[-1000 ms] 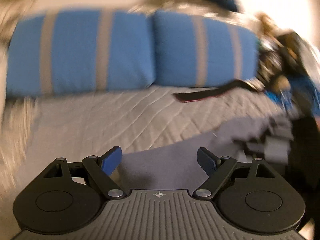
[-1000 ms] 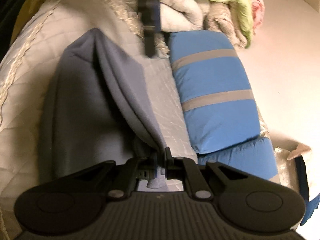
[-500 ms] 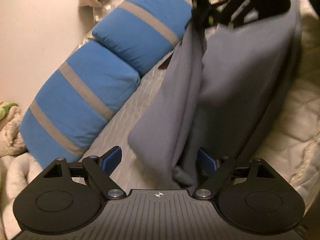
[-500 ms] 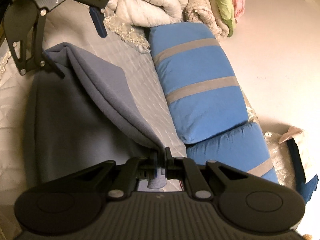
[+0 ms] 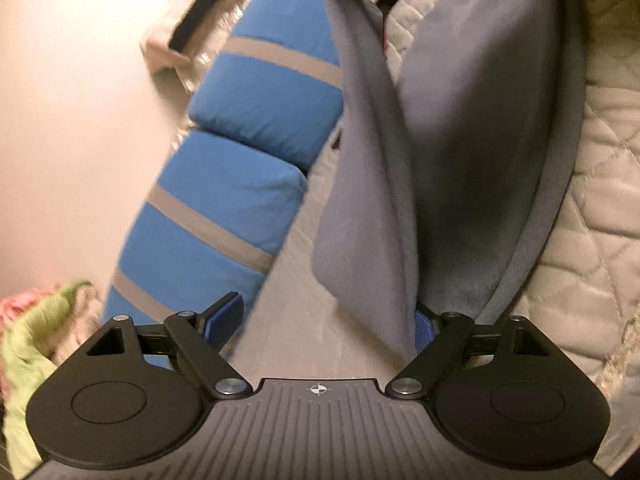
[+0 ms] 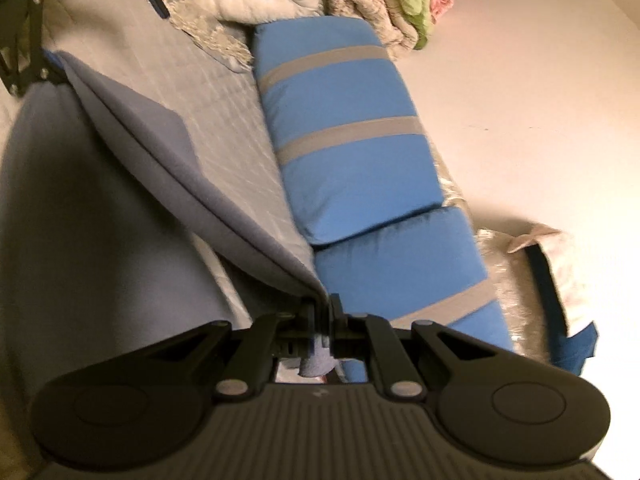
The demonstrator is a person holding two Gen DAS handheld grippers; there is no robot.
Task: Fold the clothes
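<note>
The left claw [image 5: 320,326] has rolled and dropped to the near end of the grey garment [image 5: 472,132]. A second ago it faced the blue striped pillows [image 5: 240,168] square-on; it now looks along the bed [image 5: 600,240] with the lifted edge of the cloth between its jaws. The jaws stand wide. The cloth lies against the right-hand pad [image 5: 424,330]; the left-hand pad is clear of it, so nothing is gripped.

The right claw [image 6: 320,320] is closed tight on the far corner of the same garment [image 6: 100,240] and has raised it, so the edge runs taut from claw to claw. The rest of the garment lies spread on the quilted bed [image 6: 224,92], beside the pillows [image 6: 352,152].

Judgement: one corner is secured and the second is lined up but not taken. The fold cannot start until the left jaws close.

Containers: none is clearly identifiable. A pale bundle with a dark strap [image 6: 560,264] lies past the pillows; it may be a bag, contents not visible.
</note>
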